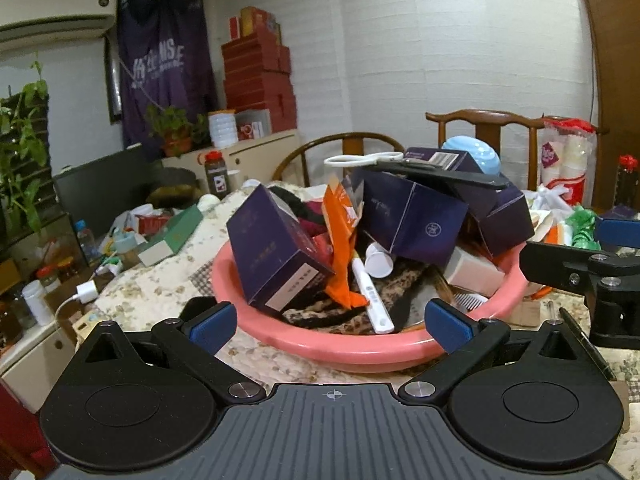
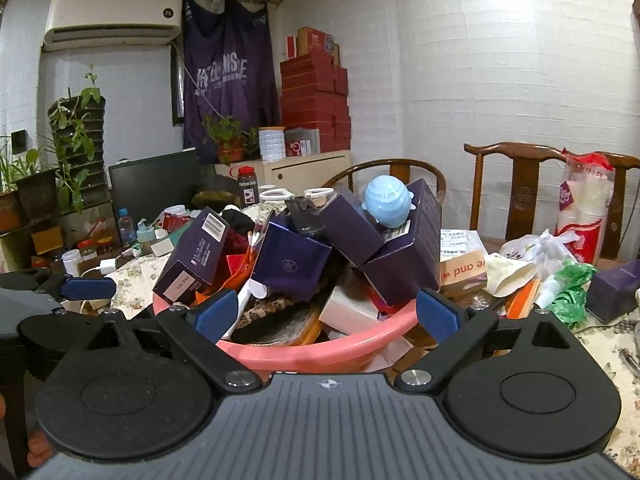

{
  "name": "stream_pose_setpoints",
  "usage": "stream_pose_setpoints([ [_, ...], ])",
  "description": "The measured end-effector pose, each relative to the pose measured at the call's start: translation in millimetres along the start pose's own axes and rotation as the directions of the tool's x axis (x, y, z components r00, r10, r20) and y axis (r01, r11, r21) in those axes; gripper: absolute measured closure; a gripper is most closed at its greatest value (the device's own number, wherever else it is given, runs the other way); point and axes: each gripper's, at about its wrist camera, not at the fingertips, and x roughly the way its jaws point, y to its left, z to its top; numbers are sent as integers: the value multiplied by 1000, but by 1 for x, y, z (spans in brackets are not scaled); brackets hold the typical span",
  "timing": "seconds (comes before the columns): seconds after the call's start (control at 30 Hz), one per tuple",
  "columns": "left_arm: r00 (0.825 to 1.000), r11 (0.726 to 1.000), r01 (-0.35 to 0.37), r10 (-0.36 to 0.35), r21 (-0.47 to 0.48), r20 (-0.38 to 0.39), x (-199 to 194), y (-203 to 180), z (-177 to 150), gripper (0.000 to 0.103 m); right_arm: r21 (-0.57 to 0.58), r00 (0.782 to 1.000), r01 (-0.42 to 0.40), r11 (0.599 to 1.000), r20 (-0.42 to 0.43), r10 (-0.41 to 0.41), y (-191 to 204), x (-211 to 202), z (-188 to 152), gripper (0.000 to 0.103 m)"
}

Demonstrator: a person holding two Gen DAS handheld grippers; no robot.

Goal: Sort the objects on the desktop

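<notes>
A pink basin (image 1: 344, 350) stands on the table, heaped with several dark purple boxes (image 1: 276, 248), an orange packet (image 1: 340, 240), a white toothbrush-like tool (image 1: 370, 292), white scissors (image 1: 362, 159) and a pale blue round pot (image 1: 474, 156). My left gripper (image 1: 332, 326) is open and empty just before the basin's near rim. The basin also shows in the right wrist view (image 2: 320, 350) with the blue pot (image 2: 386, 200) on top. My right gripper (image 2: 326, 316) is open and empty at the basin's near rim. The right gripper also shows in the left wrist view (image 1: 592, 276), at the right edge.
The floral tablecloth (image 1: 160, 292) carries a green box (image 1: 172, 238), a white charger (image 1: 86, 292), bottles and jars at the left. Bags, a sleeve of paper cups (image 2: 584, 216) and a purple box (image 2: 616, 292) lie to the right. Wooden chairs (image 2: 520, 184) stand behind.
</notes>
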Motion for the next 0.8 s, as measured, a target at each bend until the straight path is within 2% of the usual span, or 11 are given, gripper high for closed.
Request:
stream_pose_setpoints([
  [0.57,999,999,8,-10,-46,-47,7,6,-1,0,-13,1000,-5,1000,-1,5,5,7,-1,6],
  [0.8,999,998,-6,4,-56,-33,5,7,-2,0,-15,1000,-4,1000,1,4,6,7,-1,6],
])
